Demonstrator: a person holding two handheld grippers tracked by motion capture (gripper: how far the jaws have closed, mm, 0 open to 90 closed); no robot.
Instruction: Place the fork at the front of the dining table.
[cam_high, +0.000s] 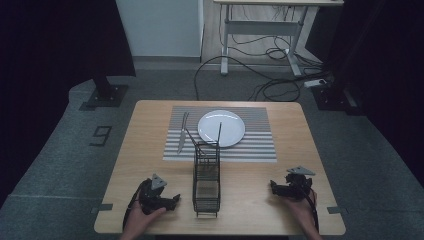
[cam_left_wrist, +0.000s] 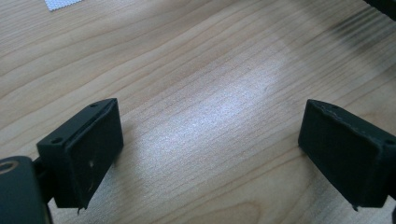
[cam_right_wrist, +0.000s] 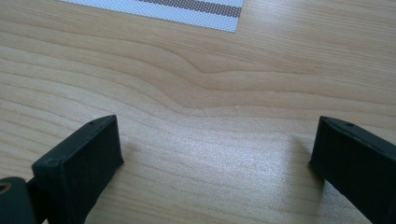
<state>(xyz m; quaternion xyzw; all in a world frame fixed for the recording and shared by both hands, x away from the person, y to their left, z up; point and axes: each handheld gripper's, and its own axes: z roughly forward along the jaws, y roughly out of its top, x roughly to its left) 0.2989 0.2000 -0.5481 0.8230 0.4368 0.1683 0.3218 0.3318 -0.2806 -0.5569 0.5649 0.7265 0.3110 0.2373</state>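
The black wire basket (cam_high: 206, 180) stands upright near the middle of the counter (cam_high: 260, 195), a tall narrow cage of thin rods, open at the top. It is between the two tongs, well apart from both — the left tongs (cam_high: 172, 201) lie at its 9 o'clock, the right tongs (cam_high: 274, 187) at its 3 o'clock. Thin dark utensil handles rise from its far end, at 12 o'clock, leaning outward — what they are I cannot tell.
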